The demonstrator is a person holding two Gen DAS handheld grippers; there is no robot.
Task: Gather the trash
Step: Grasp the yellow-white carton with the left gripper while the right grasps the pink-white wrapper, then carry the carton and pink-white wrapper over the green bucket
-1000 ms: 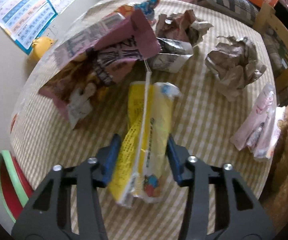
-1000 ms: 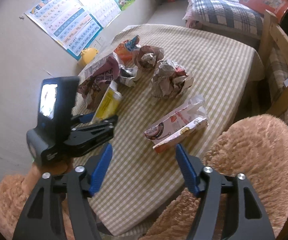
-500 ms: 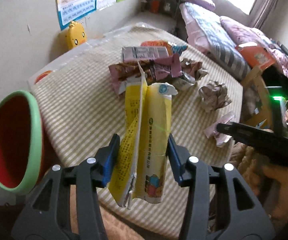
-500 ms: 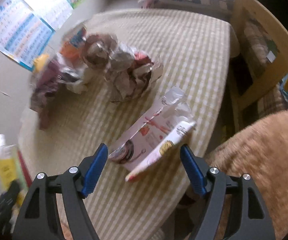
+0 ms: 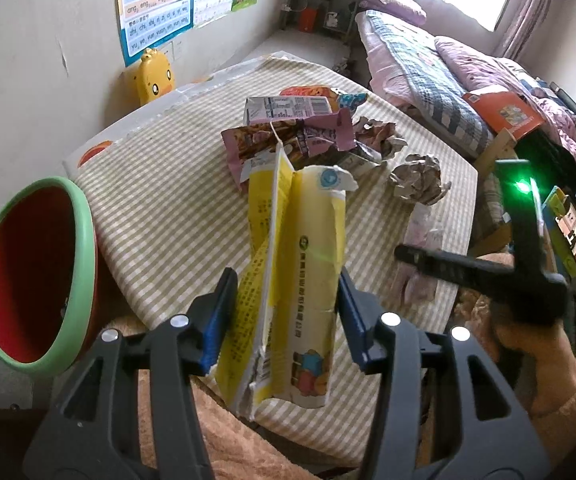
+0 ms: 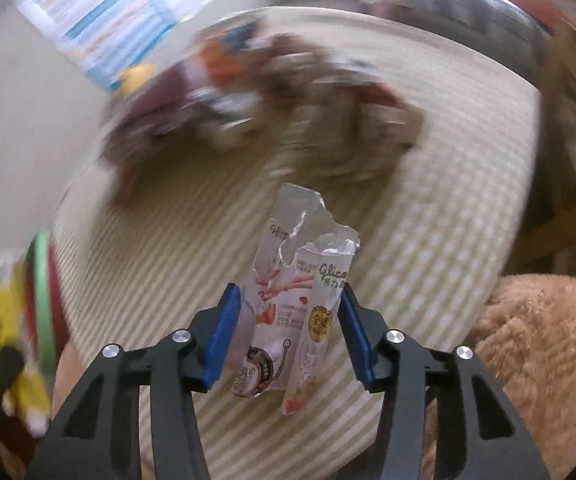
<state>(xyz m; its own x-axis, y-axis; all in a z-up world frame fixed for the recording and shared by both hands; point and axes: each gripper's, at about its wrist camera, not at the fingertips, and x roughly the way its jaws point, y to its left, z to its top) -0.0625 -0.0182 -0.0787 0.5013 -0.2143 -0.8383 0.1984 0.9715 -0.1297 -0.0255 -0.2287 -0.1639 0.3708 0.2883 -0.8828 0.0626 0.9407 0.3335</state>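
**Left wrist view: one wrapper lifted, second one being gripped**

Left wrist view, entry one. My left gripper (image 5: 284, 316) holds the crumpled yellow plastic snack wrapper (image 5: 291, 280), blue pads pressing its two sides at a moderate opening. The wrapper hangs clear above the near edge of the beige checked tablecloth (image 5: 168, 200). The red bin with a green rim (image 5: 32, 276) stands off the table's corner, to the left in this view, mouth tilted toward me.

Right wrist view, entry two. My right gripper (image 6: 286, 332) has the pink-and-white torn foil biscuit packets (image 6: 291, 300) between its pads. The jaws have just been closing and now sit at about half width, both pads against the packets. The background is smeared, so I cannot tell whether the packets have left the cloth.

Left on the table, far side: a purple printed snack bag (image 5: 288, 140), a flattened white carton (image 5: 288, 108) behind it, and a ball of crumpled brown paper (image 5: 417, 180) to the right.

Judgement of step: both hands are loaded, so this is the carry-to-bin stage of the first round; most of the trash is not yet collected.

Next move calls for: swing the left gripper over the bin's mouth, then open the jaws wide so the light wrapper drops free. The right follows the same path, kept clear of the left. Risk: thin film may cling to a pad.
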